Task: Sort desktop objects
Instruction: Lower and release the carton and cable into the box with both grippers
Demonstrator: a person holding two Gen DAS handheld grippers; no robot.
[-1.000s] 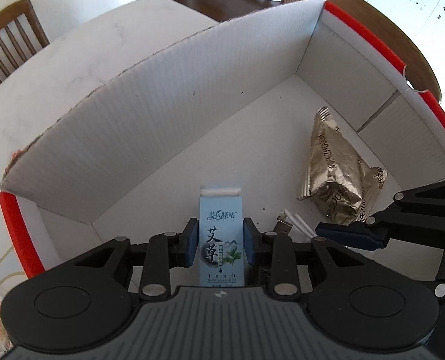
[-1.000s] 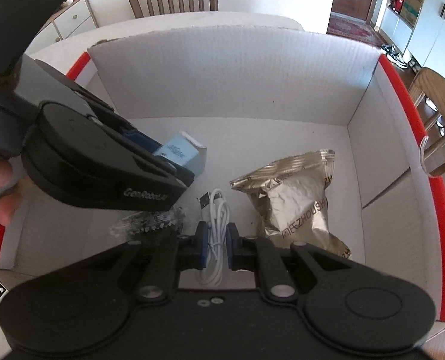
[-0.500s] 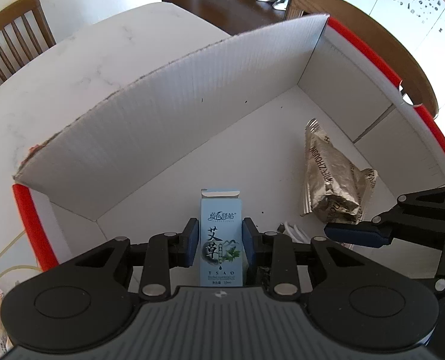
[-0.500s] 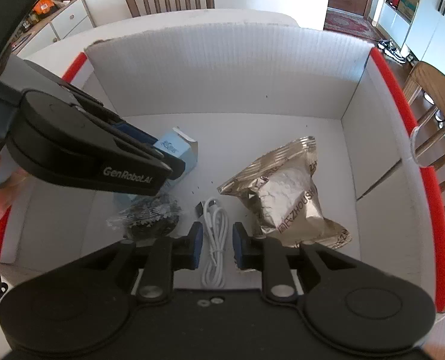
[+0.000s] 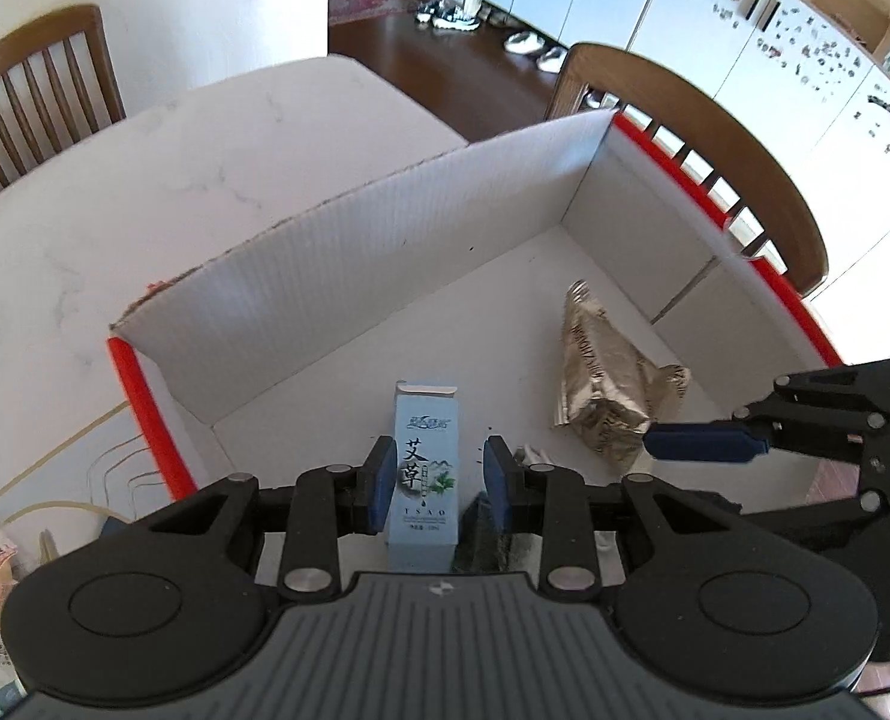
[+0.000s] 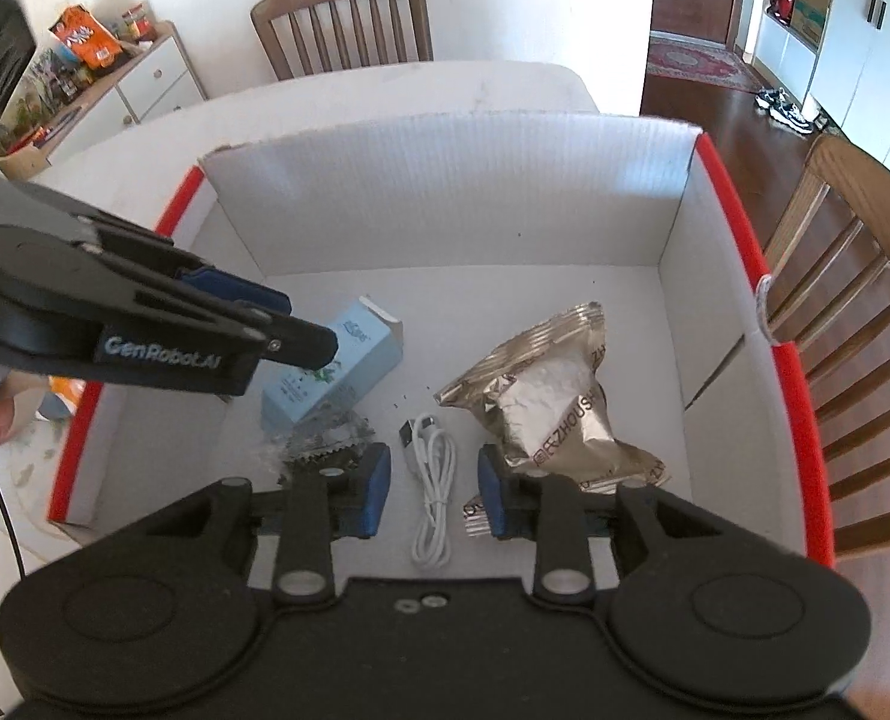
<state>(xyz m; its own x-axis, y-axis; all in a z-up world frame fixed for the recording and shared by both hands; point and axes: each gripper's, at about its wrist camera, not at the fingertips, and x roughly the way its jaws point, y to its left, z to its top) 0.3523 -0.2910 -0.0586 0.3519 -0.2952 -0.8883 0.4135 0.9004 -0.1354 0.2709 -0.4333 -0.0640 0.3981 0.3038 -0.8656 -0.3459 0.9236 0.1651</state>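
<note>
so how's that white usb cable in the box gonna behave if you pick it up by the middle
The white usb cable lies in a loose coil without a tie, so it would probably droop and unwind either side of the grip. It looks thin and light. Its smooth jacket might slip between the right gripper pads, which have just been opening with the cable lying free between them.

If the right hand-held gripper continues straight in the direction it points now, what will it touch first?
Most likely the white USB cable. It lies coiled on the floor of the cardboard box, directly between the open fingers of the right hand-held gripper. The gold foil bag sits just to its right; depth is uncertain.
</note>
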